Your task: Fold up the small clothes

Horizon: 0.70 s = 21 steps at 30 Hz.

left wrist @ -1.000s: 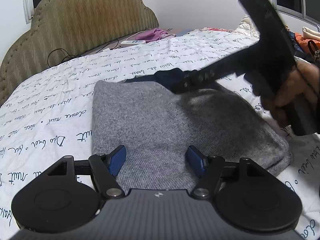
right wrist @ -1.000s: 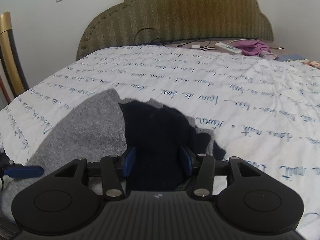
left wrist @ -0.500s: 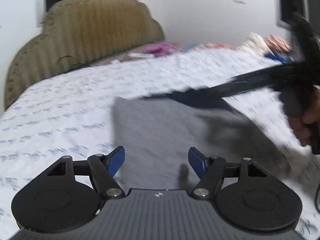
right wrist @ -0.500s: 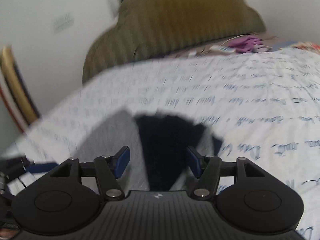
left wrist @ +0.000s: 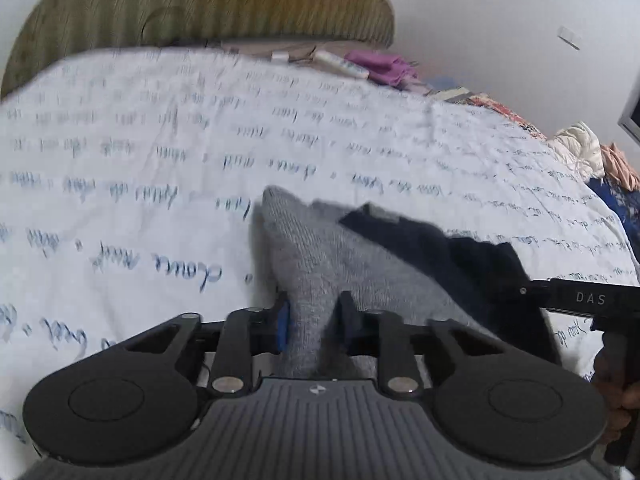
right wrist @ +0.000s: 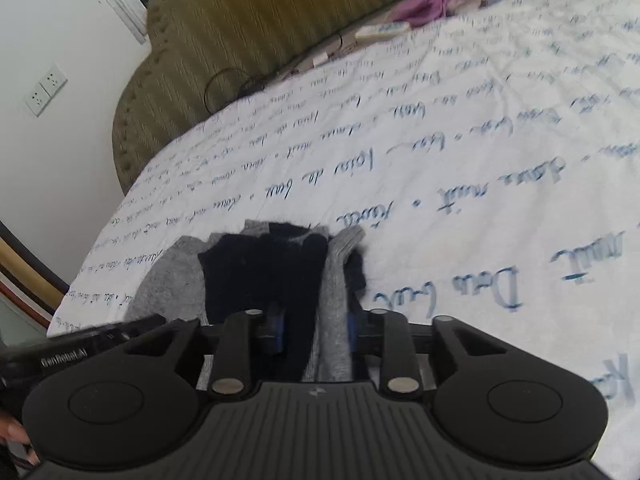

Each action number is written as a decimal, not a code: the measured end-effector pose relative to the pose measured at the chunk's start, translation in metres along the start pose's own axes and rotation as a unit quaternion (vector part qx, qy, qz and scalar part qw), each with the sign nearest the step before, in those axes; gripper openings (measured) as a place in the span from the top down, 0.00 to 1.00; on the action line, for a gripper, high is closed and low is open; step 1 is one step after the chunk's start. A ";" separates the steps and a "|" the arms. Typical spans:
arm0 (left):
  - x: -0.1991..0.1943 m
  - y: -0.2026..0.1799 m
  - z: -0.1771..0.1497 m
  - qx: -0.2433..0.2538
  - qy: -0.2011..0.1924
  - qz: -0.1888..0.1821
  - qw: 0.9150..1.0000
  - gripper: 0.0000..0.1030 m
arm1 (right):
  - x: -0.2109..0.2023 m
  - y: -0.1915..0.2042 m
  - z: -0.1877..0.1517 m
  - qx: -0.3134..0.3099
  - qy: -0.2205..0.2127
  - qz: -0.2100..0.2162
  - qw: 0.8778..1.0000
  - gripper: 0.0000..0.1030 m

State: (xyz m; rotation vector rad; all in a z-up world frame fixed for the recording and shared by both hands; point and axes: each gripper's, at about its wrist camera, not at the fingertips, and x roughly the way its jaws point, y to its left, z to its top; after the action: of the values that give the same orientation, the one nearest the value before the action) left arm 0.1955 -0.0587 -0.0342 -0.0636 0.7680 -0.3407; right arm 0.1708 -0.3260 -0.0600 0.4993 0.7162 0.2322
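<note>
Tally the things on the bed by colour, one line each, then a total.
Grey and navy: 1, the garment pinched by the left gripper and the right gripper.
Purple: 1, a cloth near the headboard.
White: 1, a power strip.
Total: 3

Soft, even indoor light, blurred views.
You get smeared script on the bedspread [left wrist: 120,152], fisheye bending at the dark corners, and faint shadow beside the grey garment [left wrist: 320,256].
</note>
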 end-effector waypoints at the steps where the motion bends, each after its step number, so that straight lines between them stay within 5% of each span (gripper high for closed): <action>1: -0.005 -0.003 -0.002 0.011 -0.010 -0.003 1.000 0.80 | -0.007 -0.003 -0.003 -0.001 -0.008 -0.001 1.000 0.78; 6: 0.014 -0.010 -0.014 0.057 -0.008 0.038 0.998 0.72 | -0.001 -0.024 -0.012 0.062 -0.016 0.012 0.998 0.76; 9: -0.003 -0.005 -0.014 0.038 -0.018 0.031 0.999 0.56 | -0.010 -0.012 -0.011 0.050 -0.020 0.001 0.999 0.66; 12: -0.040 0.003 -0.029 0.017 -0.041 0.043 0.998 0.30 | -0.043 -0.011 -0.020 0.051 -0.037 -0.008 0.998 0.44; 14: -0.065 0.006 -0.046 0.006 -0.039 0.026 0.999 0.27 | -0.066 -0.008 -0.040 0.035 -0.036 -0.003 0.999 0.29; 18: -0.082 0.000 -0.092 0.015 0.000 0.023 1.000 0.28 | -0.078 0.006 -0.090 -0.015 0.012 -0.020 1.000 0.29; 21: -0.087 -0.006 -0.113 0.015 0.001 0.026 1.000 0.28 | -0.087 0.016 -0.110 -0.026 0.008 -0.019 0.999 0.29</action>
State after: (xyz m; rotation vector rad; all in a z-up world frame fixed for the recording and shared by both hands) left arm 0.0578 -0.0285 -0.0562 -0.0148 0.7653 -0.3031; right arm 0.0323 -0.3050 -0.0731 0.4339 0.7323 0.2191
